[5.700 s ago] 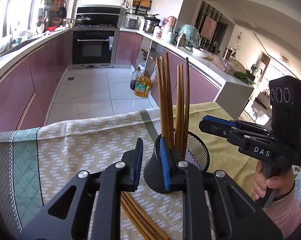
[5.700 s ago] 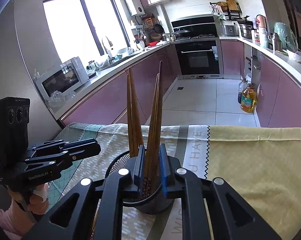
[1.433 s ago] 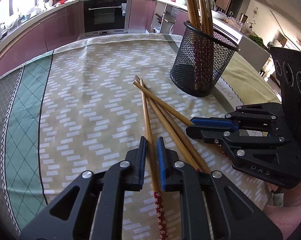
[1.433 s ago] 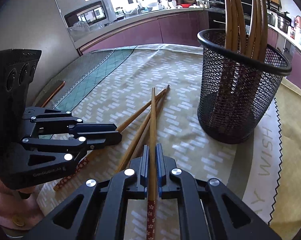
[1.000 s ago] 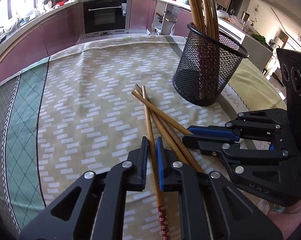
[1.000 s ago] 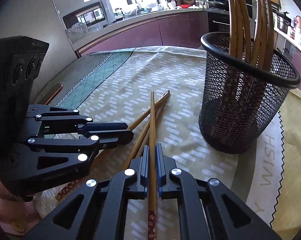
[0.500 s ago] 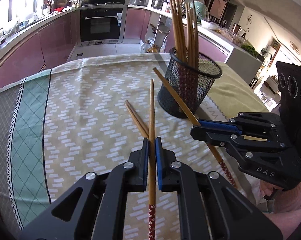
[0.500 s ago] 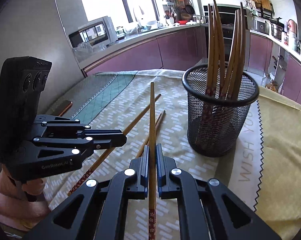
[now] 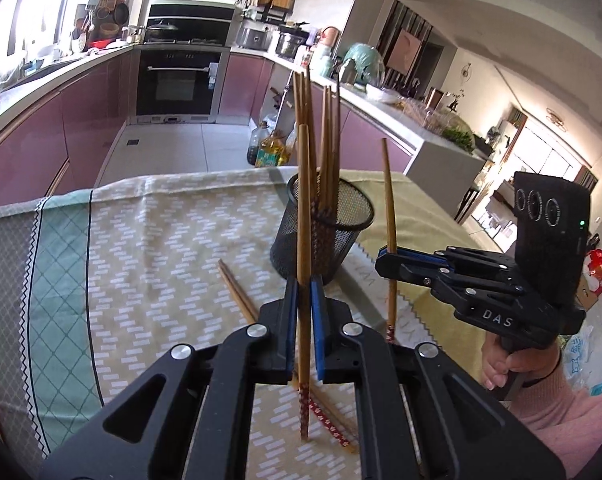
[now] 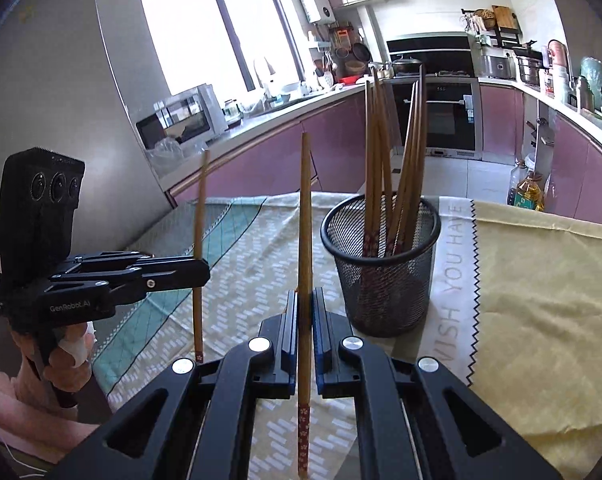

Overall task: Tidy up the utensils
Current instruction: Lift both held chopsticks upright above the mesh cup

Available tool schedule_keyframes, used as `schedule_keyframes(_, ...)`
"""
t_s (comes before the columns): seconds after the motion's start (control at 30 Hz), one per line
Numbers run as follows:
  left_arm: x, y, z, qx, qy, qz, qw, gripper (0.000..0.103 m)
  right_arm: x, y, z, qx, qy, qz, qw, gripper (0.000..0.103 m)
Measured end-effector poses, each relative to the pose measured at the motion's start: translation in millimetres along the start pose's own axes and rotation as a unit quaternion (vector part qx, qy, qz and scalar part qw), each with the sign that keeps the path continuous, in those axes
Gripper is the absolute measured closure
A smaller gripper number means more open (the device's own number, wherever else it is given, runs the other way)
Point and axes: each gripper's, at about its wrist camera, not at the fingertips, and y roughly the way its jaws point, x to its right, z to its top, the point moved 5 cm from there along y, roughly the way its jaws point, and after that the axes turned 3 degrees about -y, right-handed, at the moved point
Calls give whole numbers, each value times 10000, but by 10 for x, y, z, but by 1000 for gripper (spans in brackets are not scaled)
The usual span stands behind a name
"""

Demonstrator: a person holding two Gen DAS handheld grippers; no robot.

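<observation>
A black mesh holder [image 9: 325, 240] with several wooden chopsticks stands on the tablecloth; it also shows in the right wrist view [image 10: 381, 276]. My left gripper [image 9: 304, 300] is shut on a chopstick [image 9: 303, 200] held upright, lifted above the cloth in front of the holder. My right gripper [image 10: 305, 312] is shut on another upright chopstick [image 10: 305, 216], to the left of the holder. Each gripper shows in the other's view: right [image 9: 389, 258], left [image 10: 199, 272]. Two chopsticks [image 9: 237, 292] lie on the cloth below.
The table has a patterned cloth [image 9: 161, 248] with a green band [image 9: 57, 280] at left and a yellow part [image 10: 541, 320] at right. Beyond the far table edge are the kitchen floor, oil bottles [image 9: 267, 148] and purple cabinets.
Both grippers have lifted their chopsticks off the cloth and tipped them from pointing forward to upright, moving closer to the holder. Two chopsticks stay on the cloth.
</observation>
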Motion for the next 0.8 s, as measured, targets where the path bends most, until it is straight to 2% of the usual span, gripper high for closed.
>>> schedule_keyframes(0.33,81,-139,144,240,-47,-213,9995,96,46,-182,132,325,33,-59,9994,97)
schedule_keyframes(0.8,184,-40,351,429,-1,-282,9987,96,100,-344,350,629,-26,-146,9979,97)
